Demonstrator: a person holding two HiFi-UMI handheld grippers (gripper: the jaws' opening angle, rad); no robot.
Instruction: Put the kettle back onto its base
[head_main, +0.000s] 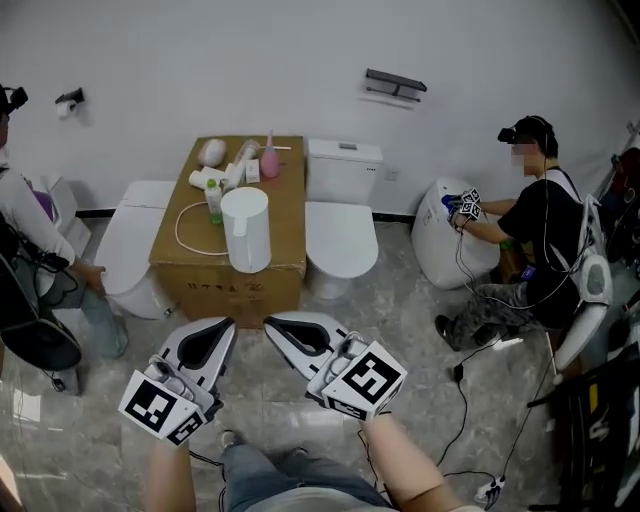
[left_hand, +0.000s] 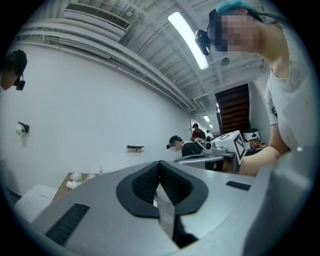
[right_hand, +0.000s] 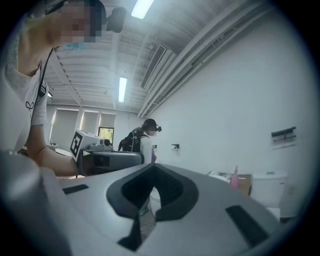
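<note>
A white kettle (head_main: 245, 228) stands upright near the front edge of a cardboard box (head_main: 285, 215), and a white cable (head_main: 184, 232) loops to its left. I cannot make out its base under it. My left gripper (head_main: 226, 323) and right gripper (head_main: 271, 322) hang side by side in front of the box, short of the kettle and apart from it. Both are shut with nothing between their jaws. In the left gripper view the left gripper (left_hand: 160, 163) has its dark pads meeting at the tip. The right gripper (right_hand: 153, 165) looks the same in its own view.
A pink bottle (head_main: 270, 160), a green-capped bottle (head_main: 213, 200) and small white items sit at the back of the box. White toilets (head_main: 340, 225) (head_main: 135, 235) flank it. A person (head_main: 535, 225) crouches at the right, another person (head_main: 30, 270) stands at the left. Cables (head_main: 470, 400) trail over the floor.
</note>
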